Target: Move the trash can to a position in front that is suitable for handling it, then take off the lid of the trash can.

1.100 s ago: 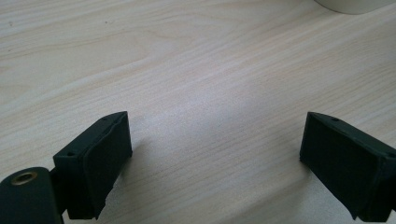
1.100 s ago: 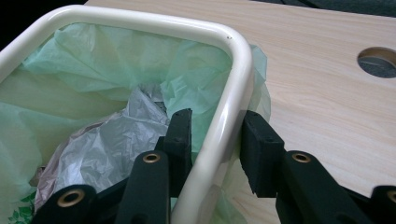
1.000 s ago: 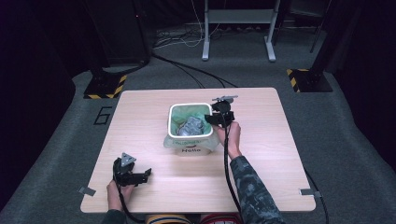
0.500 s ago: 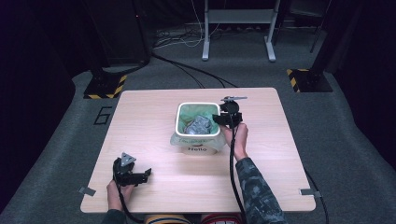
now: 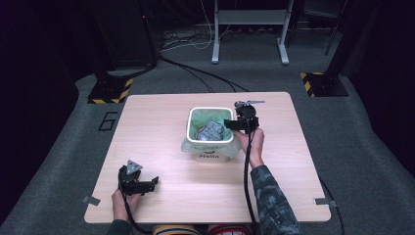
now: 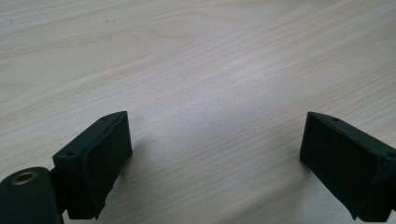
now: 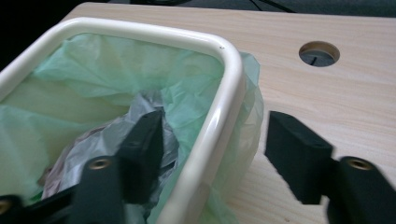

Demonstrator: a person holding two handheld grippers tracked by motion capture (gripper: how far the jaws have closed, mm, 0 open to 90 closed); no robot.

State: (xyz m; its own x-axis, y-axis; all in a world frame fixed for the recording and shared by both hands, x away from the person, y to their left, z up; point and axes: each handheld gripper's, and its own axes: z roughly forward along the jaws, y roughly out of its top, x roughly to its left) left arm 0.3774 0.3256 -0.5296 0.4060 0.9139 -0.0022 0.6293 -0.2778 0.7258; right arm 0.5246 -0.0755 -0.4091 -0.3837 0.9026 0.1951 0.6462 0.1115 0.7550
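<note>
The bin [image 7: 219,116] is cut off at 6 and 9 o'clock in the right gripper view; its crumpled grey contents [image 7: 88,144] are partly hidden by one jaw.

The person's left hand [image 5: 121,199] is resting low near the table's near left edge, holding the black two-jaw left gripper [image 5: 147,184] level and pointing rightward, its jaws standing wide apart just over the tabletop. The right forearm in a dark camouflage-patterned sleeve [image 5: 271,200] is stretching forward, and the right hand [image 5: 252,143] is holding the black two-jaw right gripper [image 5: 229,124] out, its jaws gaping wide.
</note>
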